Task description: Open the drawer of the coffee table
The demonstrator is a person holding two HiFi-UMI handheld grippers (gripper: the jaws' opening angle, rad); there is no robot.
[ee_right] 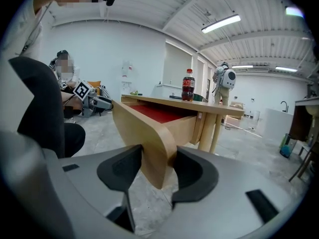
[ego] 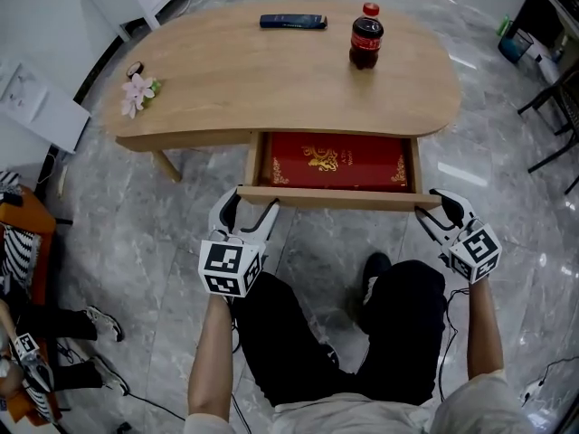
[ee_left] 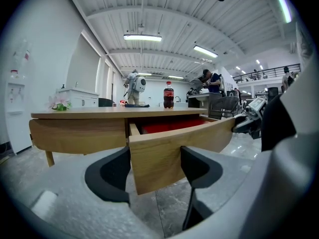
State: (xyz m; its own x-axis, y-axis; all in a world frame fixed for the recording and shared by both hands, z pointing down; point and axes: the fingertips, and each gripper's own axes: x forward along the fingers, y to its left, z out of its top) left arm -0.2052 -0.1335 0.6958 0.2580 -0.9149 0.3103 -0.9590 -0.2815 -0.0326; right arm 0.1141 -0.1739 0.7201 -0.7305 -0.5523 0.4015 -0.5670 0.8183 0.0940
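Left tongs (ego: 253, 208) clasping rounded wooden drawer (ego: 339, 198)

left hand-held gripper (ego: 254, 204) clamped, right hand-held gripper (ego: 435, 206) clamped

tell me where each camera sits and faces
Head view: on the person's head, facing steeply down at the coffee table and open drawer; both forearms, legs, left gripper, right gripper show.
Left gripper view: rides the left gripper, faces the table; jaws clamp the drawer front, left end.
Right gripper view: likewise, at its right end.
Both share the cola bottle.
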